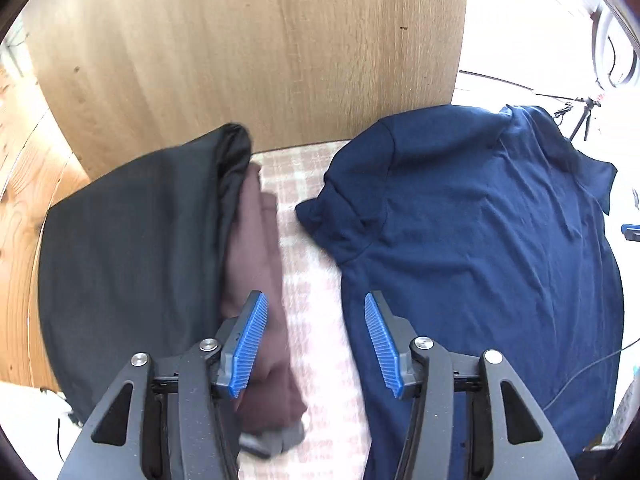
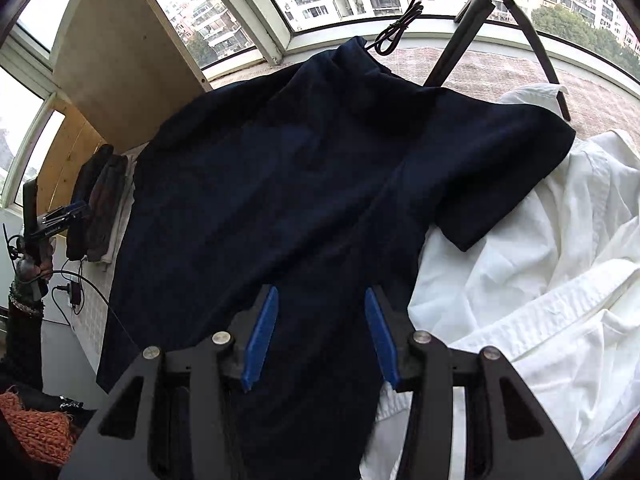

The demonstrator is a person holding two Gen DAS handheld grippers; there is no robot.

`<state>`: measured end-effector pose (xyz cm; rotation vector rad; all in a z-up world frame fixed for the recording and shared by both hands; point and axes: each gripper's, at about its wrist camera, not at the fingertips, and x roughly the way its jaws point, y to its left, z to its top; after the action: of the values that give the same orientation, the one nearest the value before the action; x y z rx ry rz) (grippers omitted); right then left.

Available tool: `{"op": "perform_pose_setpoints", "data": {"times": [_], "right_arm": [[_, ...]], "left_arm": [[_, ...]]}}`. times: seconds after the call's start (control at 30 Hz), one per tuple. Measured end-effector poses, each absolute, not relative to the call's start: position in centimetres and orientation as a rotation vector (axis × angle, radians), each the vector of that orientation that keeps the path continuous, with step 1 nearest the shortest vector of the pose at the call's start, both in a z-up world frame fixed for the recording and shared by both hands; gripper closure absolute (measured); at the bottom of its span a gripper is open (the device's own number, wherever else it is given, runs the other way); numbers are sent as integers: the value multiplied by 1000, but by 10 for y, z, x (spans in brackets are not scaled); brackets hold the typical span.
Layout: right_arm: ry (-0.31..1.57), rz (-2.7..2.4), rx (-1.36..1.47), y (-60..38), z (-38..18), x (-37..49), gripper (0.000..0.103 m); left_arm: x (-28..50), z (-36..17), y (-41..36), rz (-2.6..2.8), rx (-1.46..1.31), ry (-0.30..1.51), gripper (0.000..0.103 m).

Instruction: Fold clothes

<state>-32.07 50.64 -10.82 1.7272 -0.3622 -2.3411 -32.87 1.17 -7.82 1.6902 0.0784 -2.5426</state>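
A navy blue polo shirt point(image 1: 472, 232) lies spread flat on a pale checked surface point(image 1: 316, 280), its short sleeve point(image 1: 340, 216) pointing left. My left gripper point(image 1: 316, 308) hovers open above the shirt's left edge, nothing between its blue pads point(image 1: 252, 344). In the right wrist view the same navy shirt point(image 2: 280, 184) fills the middle, one sleeve point(image 2: 500, 184) lying over white clothes. My right gripper point(image 2: 320, 300) is open above the shirt's lower part, holding nothing. The left gripper point(image 2: 64, 216) also shows small at the far left, held by a hand.
A stack of folded dark grey point(image 1: 132, 248) and maroon point(image 1: 256, 264) garments lies left of the shirt. A wooden board point(image 1: 240, 48) stands behind. Crumpled white clothes point(image 2: 540, 280) lie to the right. A black tripod point(image 2: 500, 20) and cable stand by the window.
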Motion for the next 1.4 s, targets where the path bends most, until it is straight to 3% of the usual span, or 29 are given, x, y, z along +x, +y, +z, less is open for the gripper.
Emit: {"op": "perform_pose_setpoints", "data": {"times": [0.23,0.33,0.67,0.77,0.8,0.83,1.1,1.2,1.4], "right_arm": [[-553,-2290,1722,492,-111,-249,58],[-524,-2267,1760,474,-120,-223,58],[-559,-2248,1831,449,-141,-156,56],[-567,-2247,1840,443,-145,-141,53],[-569,-2246,1841,442,-146,-137,53],[-566,-2243,1841,441,-148,-134,53],[-574,-2264,1881,448,-164,-125,53],[-576,-2258,1890,447,-166,-128,53],[-600,-2246,1873,458,-160,-107,53]], "left_arm": [[-229,-123,-3,-2476,1864,255,53],[-193,-150,13,-2457,1957,303,53],[-177,-177,44,-2513,1994,302,56],[-178,-175,50,-2531,1982,262,81],[-177,-173,51,-2539,1977,268,100],[-176,-171,52,-2548,1972,274,101],[-155,-154,15,-2493,1856,427,102],[-156,-154,11,-2461,1902,450,78],[-124,-145,22,-2444,1987,469,67]]}}
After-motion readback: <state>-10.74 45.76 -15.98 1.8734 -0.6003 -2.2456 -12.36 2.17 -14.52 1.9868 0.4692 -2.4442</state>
